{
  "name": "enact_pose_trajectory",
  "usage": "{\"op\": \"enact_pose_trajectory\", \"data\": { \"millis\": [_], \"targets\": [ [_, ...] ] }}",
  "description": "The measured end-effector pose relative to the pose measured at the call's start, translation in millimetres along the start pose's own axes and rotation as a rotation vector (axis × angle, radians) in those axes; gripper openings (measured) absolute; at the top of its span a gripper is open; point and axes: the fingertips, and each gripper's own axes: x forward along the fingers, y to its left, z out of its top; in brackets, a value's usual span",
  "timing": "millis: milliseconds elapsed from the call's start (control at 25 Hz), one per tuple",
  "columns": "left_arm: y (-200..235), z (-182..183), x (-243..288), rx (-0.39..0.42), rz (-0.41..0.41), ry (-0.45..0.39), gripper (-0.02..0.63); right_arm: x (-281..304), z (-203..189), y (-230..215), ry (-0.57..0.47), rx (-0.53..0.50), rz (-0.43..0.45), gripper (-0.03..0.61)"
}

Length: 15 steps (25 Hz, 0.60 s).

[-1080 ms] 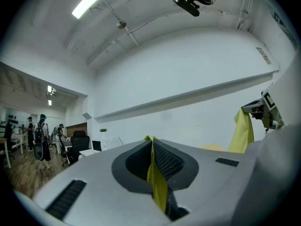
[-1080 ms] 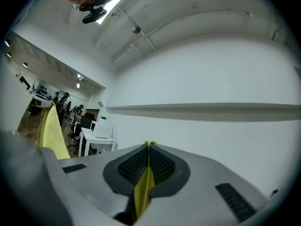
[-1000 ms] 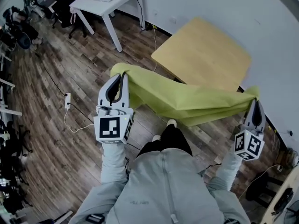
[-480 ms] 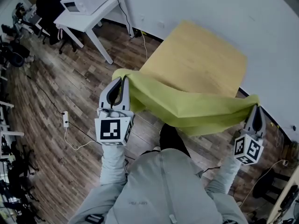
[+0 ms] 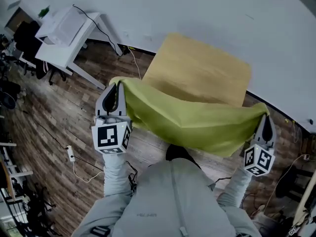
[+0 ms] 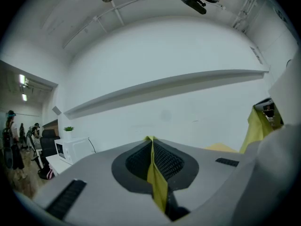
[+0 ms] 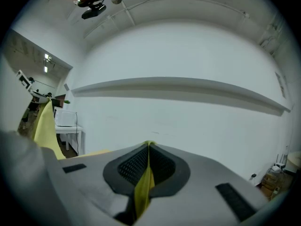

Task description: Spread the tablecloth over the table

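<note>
— Tablecloth [image 5: 192, 122]: hanging where?
— Hanging in the air just beyond the grey jacket [image 5: 168, 196], stretching between the left gripper [image 5: 116, 89] and the right gripper [image 5: 266, 118], sagging in soft folds in the middle.
— Gripping how?
— Clamping tight on one corner each, pinching yellow-green fabric between the dark ribbed pads [image 6: 167, 161] in both gripper views.
— Lying on the table [image 5: 207, 70] yet?
— Not yet lying flat; overlapping only the near edge in the head view, whether touching or not, not showing. Leaving a pale wooden top uncovered beyond.
— And around it?
— Running underneath, a dark plank floor [image 5: 54, 117], carrying a white power strip [image 5: 70, 153] and its cord at the left. Standing farther off, a white desk [image 5: 74, 46] bearing a white box-like appliance [image 5: 61, 23]. Closing it all off behind, a plain white wall [image 5: 207, 14].
</note>
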Motion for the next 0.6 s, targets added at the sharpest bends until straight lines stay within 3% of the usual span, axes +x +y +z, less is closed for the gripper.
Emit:
{"op": "enact_pose_trajectory", "data": {
  "millis": [280, 600],
  "targets": [
    [-7, 6, 65, 0.008, -0.031, -0.001, 0.026, 31, 1, -25, 0.012, -0.001, -0.068, 0.023],
    [-23, 8, 112, 0.003, -0.154, -0.009, 0.026, 26, 5, -27, 0.036, -0.013, -0.159, 0.023]
  ]
}}
